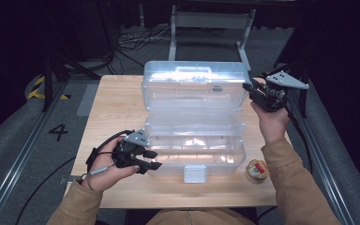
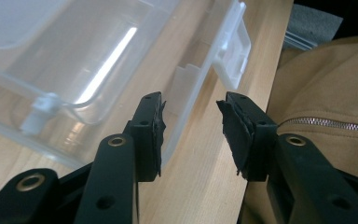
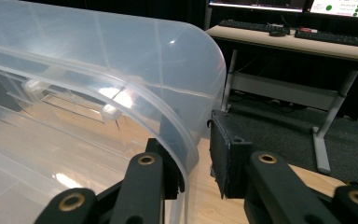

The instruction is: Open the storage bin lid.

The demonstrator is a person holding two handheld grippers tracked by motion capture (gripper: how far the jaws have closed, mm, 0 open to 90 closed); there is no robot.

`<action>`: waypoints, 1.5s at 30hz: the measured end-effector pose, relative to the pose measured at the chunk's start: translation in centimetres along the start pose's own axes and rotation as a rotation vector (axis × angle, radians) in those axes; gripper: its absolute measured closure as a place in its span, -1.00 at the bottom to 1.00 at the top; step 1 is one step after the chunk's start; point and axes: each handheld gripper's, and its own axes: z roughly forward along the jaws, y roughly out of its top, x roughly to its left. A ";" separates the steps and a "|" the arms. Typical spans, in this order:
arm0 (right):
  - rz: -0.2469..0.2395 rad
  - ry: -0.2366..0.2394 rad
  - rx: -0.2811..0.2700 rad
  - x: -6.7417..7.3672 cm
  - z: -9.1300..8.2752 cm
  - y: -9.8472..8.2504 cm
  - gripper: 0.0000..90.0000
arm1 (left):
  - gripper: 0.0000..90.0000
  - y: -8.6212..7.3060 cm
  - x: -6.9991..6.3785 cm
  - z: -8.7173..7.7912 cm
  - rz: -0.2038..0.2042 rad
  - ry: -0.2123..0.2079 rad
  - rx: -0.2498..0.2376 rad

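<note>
Counting items on the bench [image 1: 117,101]: one clear plastic box [image 1: 194,154], lid [image 1: 194,86] raised upright at frame centre; one white latch [image 1: 194,174] on its front wall; one small round jar [image 1: 257,169] at lower right, just beside the box. Two claws. Left claw [image 1: 153,160], lower left, stands apart at the box's front left corner, pads pressing on nothing. Right claw [image 1: 249,87], upper right, straddles the lid's right edge; one jaw each side, whether the pads press on it I cannot tell.
</note>
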 end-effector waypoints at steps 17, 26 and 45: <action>0.015 0.014 -0.010 -0.3 0.3 -0.1 0.64 | 0.35 -0.4 0.7 3.9 -0.009 -0.019 0.112; 0.017 0.019 -0.005 -0.5 0.6 0.0 0.63 | 0.62 -0.7 1.2 5.0 0.020 0.005 0.130; -0.002 -0.057 -0.030 -0.1 1.5 0.2 0.72 | 0.69 -0.8 1.1 5.6 0.032 0.012 0.143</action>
